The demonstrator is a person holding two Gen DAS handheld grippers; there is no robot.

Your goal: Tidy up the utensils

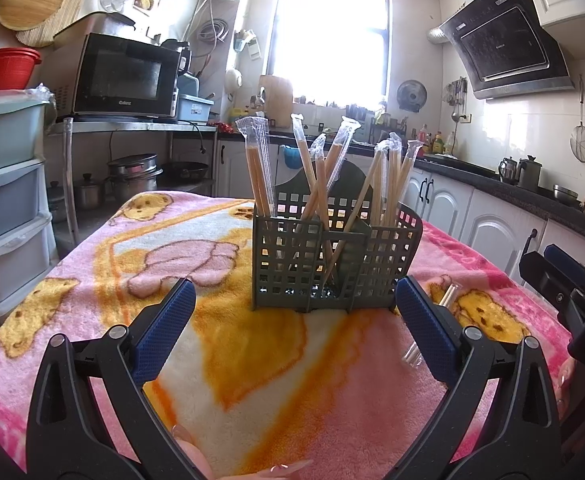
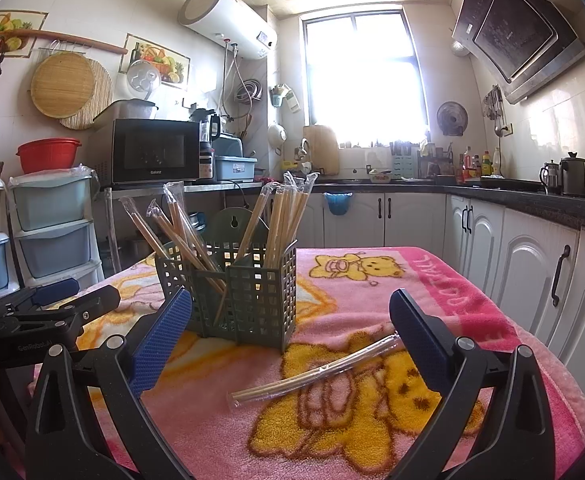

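Both claws spread wide, empty: left gripper, right gripper. Pink blanket covered the table. Green basket stood upright mid-blanket, wrapped chopsticks inside. One wrapped pair lay flat between the right gripper's fingers.

A bright window floods the tiled kitchen with glare. Left of it, a white water heater hangs over a black microwave and stacked pale drawers. A black range hood slants above the dark counter and white cabinets beyond the surface's right edge.
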